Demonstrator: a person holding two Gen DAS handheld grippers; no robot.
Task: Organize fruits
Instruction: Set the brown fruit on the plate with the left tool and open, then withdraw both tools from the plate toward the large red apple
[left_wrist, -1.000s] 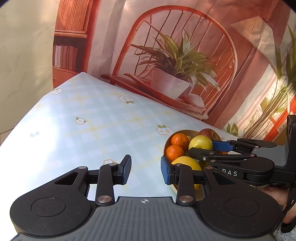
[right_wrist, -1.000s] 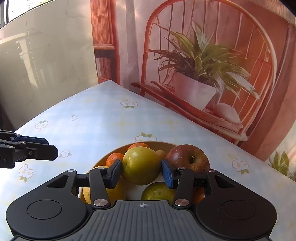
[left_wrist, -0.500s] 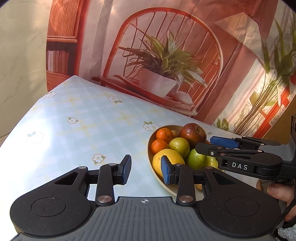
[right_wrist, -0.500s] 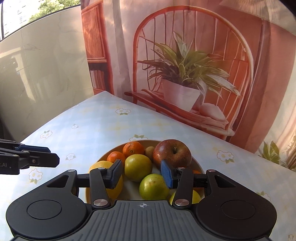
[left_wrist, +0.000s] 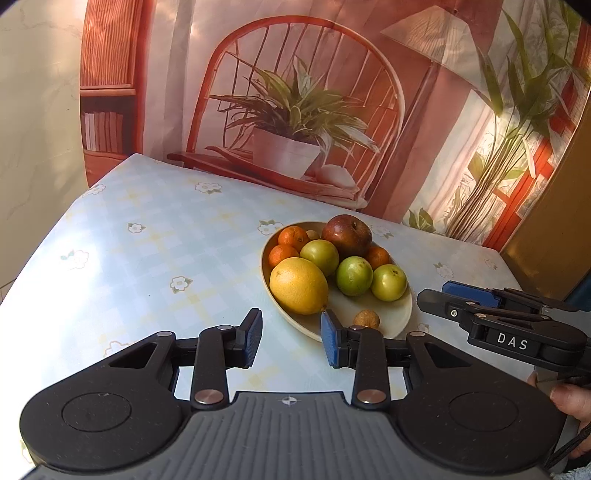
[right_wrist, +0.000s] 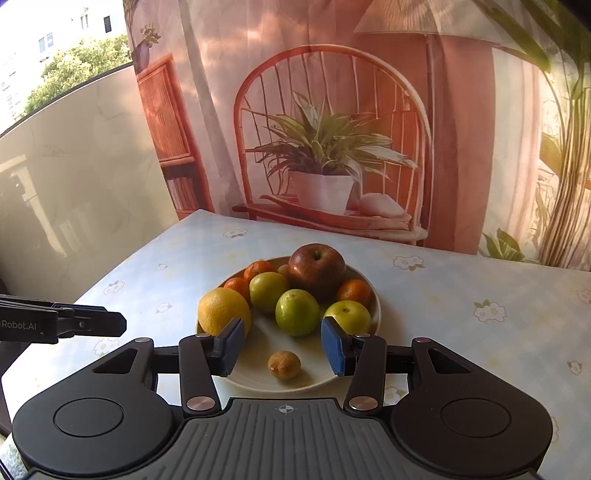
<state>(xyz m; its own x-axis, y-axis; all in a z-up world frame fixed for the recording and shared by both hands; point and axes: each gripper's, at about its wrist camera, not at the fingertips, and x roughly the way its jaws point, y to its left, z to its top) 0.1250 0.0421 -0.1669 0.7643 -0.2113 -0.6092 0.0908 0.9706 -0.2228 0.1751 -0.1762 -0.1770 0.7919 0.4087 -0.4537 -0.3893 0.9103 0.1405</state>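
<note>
now both my left gripper (left_wrist: 291, 338) and right gripper (right_wrist: 282, 345) hang released, backed off the bowl (right_wrist: 375, 295); fruit looks sorted.

A pale bowl (right_wrist: 373, 314) of fruit sits on a desk (right_wrist: 461, 295) covered with a flowered cloth. A red apple (right_wrist: 317, 268) lies at the far side, a big yellow citrus (right_wrist: 221, 309) at the left, three green fruits and small oranges between them, and a small brown fruit (right_wrist: 284, 364) alone near the front rim. The right gripper (right_wrist: 282, 349) hangs above the near rim, fingers (right_wrist: 334, 350) spread wide and empty. The left gripper (right_wrist: 92, 325) reaches in from the left edge.
</note>
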